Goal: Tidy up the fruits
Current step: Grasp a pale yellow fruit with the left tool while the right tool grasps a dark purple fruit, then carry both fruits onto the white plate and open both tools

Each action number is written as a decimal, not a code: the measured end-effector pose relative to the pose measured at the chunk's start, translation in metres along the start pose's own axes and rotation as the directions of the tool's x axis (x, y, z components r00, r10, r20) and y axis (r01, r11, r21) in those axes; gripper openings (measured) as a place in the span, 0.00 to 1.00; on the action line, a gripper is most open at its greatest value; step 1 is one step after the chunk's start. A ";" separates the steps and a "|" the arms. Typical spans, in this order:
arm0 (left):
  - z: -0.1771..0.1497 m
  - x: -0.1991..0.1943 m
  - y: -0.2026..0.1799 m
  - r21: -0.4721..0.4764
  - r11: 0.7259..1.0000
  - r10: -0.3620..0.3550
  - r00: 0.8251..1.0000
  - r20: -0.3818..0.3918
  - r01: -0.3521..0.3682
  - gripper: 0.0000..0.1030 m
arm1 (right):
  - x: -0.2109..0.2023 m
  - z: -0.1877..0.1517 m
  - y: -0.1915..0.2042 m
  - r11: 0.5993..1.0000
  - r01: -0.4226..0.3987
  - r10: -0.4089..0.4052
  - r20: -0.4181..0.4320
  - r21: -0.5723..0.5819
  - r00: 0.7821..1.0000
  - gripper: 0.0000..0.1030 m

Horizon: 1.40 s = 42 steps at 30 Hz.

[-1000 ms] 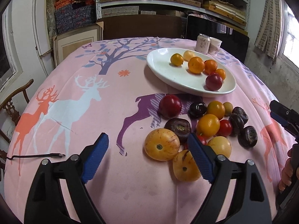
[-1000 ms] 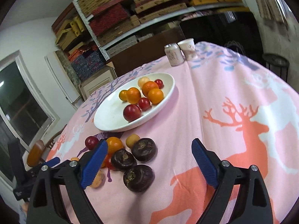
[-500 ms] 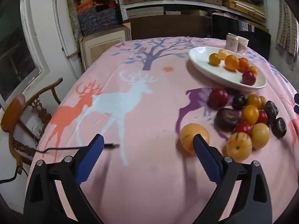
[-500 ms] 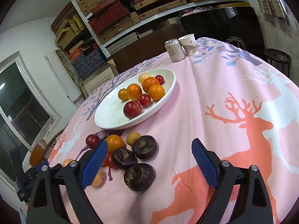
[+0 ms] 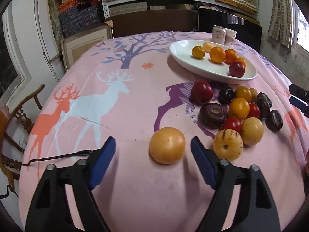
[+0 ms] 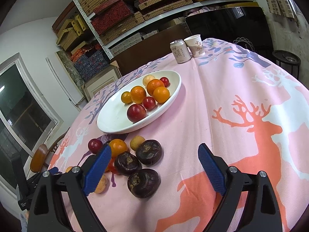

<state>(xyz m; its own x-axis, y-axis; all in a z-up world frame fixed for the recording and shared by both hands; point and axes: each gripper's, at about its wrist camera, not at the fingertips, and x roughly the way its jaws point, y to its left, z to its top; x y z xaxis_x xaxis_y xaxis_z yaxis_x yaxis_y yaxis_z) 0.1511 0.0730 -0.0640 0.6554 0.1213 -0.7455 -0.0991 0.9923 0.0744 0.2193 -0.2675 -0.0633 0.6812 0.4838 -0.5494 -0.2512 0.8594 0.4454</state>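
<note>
A round yellow-orange fruit lies alone on the pink tablecloth, left of the loose fruit pile. My left gripper straddles it with jaws closing; a gap shows on both sides, smaller at the right pad. The pile holds a striped yellow fruit, a red plum, dark water chestnuts and small oranges. A white plate behind it holds several oranges and plums. My right gripper stands open over the dark water chestnuts, gripping nothing; the plate lies beyond it.
A drink can and a paper cup stand at the table's far edge. A black cable lies on the cloth at the left. A wooden chair is beside the table, with shelves of boxes behind.
The yellow-orange fruit has left the pile and now sits apart to its left. My left gripper followed it and its jaws have narrowed around it. The right gripper has held still.
</note>
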 end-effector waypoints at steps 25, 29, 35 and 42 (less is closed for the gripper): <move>0.003 0.022 0.000 -0.056 0.998 -0.043 0.996 -0.083 0.038 0.58 | 0.037 -0.033 0.068 0.904 0.142 -0.245 -0.218 -0.402 0.945 0.66; 0.003 0.027 0.002 -0.070 0.995 -0.071 0.992 -0.105 0.064 0.55 | 0.044 -0.035 0.068 0.901 0.140 -0.256 -0.243 -0.410 0.936 0.53; 0.003 0.024 0.001 -0.070 0.994 -0.089 0.992 -0.089 0.083 0.43 | 0.042 -0.033 0.063 0.920 0.106 -0.214 -0.258 -0.377 0.942 0.46; 0.002 0.010 0.006 -0.092 0.994 -0.067 0.997 -0.026 0.065 0.41 | 0.016 -0.031 0.056 0.942 0.082 -0.151 -0.193 -0.325 0.970 0.46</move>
<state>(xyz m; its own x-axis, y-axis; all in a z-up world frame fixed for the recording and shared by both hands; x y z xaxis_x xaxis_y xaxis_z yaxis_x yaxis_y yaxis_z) 0.1588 0.0801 -0.0693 0.6408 0.0536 -0.7659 -0.1247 0.9916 -0.0350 0.1949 -0.2061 -0.0695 0.5659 0.3711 -0.7363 -0.4040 0.9032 0.1448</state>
